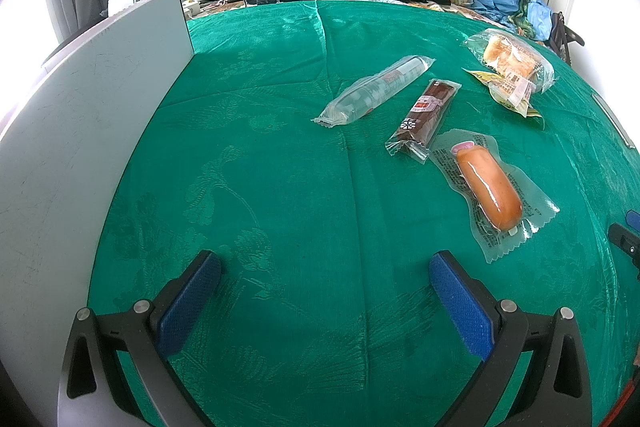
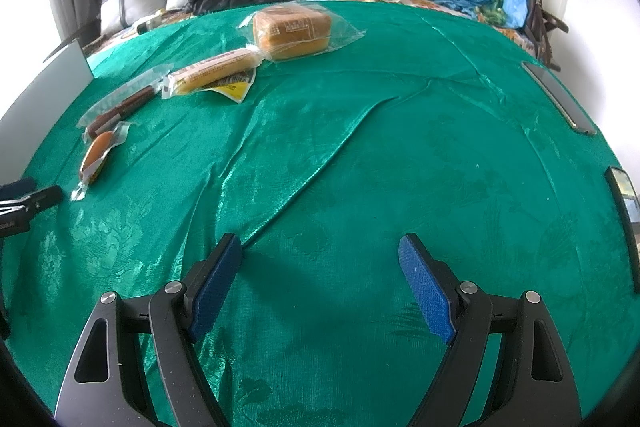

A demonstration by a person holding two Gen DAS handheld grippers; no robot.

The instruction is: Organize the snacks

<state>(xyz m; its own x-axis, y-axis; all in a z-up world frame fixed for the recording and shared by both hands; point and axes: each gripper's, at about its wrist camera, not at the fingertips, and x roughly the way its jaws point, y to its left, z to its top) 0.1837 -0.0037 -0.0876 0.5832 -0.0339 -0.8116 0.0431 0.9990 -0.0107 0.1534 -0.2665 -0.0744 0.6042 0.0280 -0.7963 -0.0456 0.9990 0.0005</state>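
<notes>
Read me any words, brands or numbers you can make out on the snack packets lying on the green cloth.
None can be read.
Sausage packet: dense small print, too small.
Brown bar wrapper: red label, blurred.
Clear packet: red and white print, blurred.
Square bread pack: label illegible.
Yellow-trimmed bread packet: dark print, too small.

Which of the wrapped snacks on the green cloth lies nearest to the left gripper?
The orange sausage in clear wrap: it lies closest to the left gripper; the other packets are further back.
</notes>
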